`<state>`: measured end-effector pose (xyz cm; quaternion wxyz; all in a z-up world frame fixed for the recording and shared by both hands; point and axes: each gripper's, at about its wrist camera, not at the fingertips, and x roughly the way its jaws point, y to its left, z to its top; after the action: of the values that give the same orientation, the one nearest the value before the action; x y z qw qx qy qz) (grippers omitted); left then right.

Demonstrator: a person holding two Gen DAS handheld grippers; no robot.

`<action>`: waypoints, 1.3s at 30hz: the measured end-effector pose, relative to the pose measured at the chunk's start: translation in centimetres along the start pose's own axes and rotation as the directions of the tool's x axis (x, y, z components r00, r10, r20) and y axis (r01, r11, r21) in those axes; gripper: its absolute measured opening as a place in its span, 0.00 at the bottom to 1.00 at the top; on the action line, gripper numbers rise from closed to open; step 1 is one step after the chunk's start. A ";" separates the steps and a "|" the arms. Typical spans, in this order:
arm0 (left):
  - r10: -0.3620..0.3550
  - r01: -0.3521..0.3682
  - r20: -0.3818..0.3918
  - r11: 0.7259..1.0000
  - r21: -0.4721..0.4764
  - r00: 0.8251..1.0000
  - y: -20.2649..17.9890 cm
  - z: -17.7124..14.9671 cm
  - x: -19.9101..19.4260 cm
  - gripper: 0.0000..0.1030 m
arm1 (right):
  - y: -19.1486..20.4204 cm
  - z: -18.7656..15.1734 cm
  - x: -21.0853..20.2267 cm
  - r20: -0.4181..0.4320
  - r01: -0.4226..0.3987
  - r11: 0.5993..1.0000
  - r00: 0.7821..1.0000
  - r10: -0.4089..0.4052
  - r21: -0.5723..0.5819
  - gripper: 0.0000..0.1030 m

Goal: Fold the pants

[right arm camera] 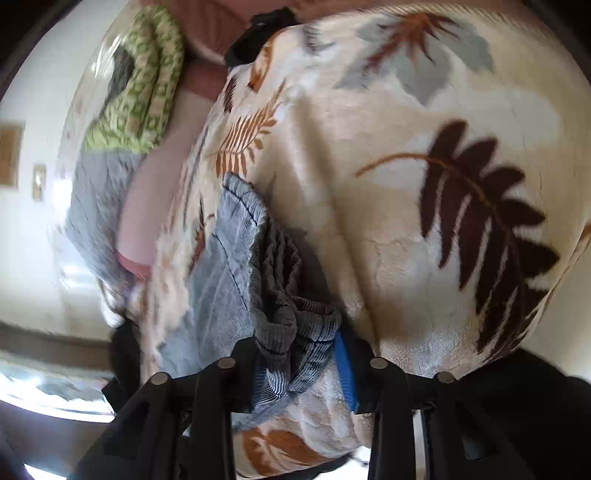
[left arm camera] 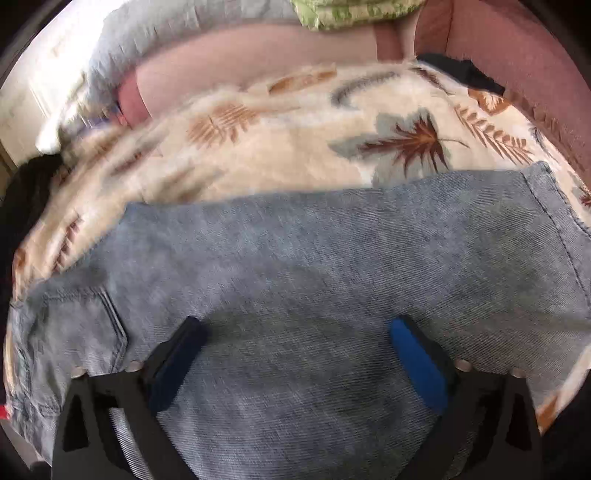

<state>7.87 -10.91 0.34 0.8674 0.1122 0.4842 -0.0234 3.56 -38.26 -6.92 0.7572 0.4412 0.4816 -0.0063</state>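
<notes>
Light blue jeans [left arm camera: 314, 258] lie flat across a cream leaf-print blanket [left arm camera: 280, 147], back pocket at the left, leg hem at the right. My left gripper [left arm camera: 295, 332] is open just above the middle of the jeans, its blue-padded fingers [left arm camera: 417, 365] spread wide with nothing between them. In the right wrist view my right gripper [right arm camera: 299, 354] is shut on the bunched hem end of the jeans [right arm camera: 284, 295], which hangs crumpled between the fingers above the blanket [right arm camera: 406, 184].
The blanket covers a pink sofa [left arm camera: 258, 55]. A green patterned cloth [left arm camera: 332, 14] and a grey cloth [left arm camera: 177, 29] lie on the sofa back. A black item [left arm camera: 469, 74] sits at the far right corner. A dark garment [left arm camera: 29, 184] lies at the left edge.
</notes>
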 end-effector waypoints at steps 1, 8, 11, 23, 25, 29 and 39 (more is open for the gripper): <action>0.007 -0.007 -0.001 1.000 0.000 1.000 0.0 0.1 -0.1 1.00 | 0.3 0.0 0.0 0.001 0.018 1.000 1.000 -0.018 -0.016 0.28; -0.071 0.072 0.015 0.996 -0.045 0.997 1.0 -0.1 -1.8 0.99 | 0.6 0.1 0.1 0.003 0.065 0.998 0.998 -0.065 -0.008 0.28; -0.056 0.056 -0.002 0.998 0.024 0.998 -0.2 -0.7 0.3 1.00 | 1.3 0.2 0.2 0.006 0.088 0.996 0.996 -0.088 -0.020 0.28; -0.269 0.265 -0.004 0.950 -0.164 0.963 4.7 0.0 -1.2 0.99 | 17.3 -5.8 -3.0 0.148 0.094 0.867 0.989 -0.023 -0.490 0.25; -0.269 0.272 0.049 0.926 -0.262 0.962 8.2 0.1 -2.9 0.99 | 20.7 -8.9 -2.0 0.129 0.067 0.801 0.992 0.013 -0.594 0.25; -0.173 0.230 0.167 0.870 -0.436 0.971 16.8 -1.4 -6.6 0.99 | 25.0 -16.0 2.6 0.033 0.006 0.666 0.999 0.028 -0.745 0.25; -0.058 0.151 0.212 0.879 -0.452 0.976 22.4 -4.1 -10.8 0.99 | 23.0 -22.8 11.2 -0.216 -0.172 0.620 0.976 0.005 -0.766 0.65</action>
<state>2.07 11.02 11.29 0.9089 -0.1280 0.3952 0.0357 3.09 -4.21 -3.32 0.8225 0.0910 0.4849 0.2830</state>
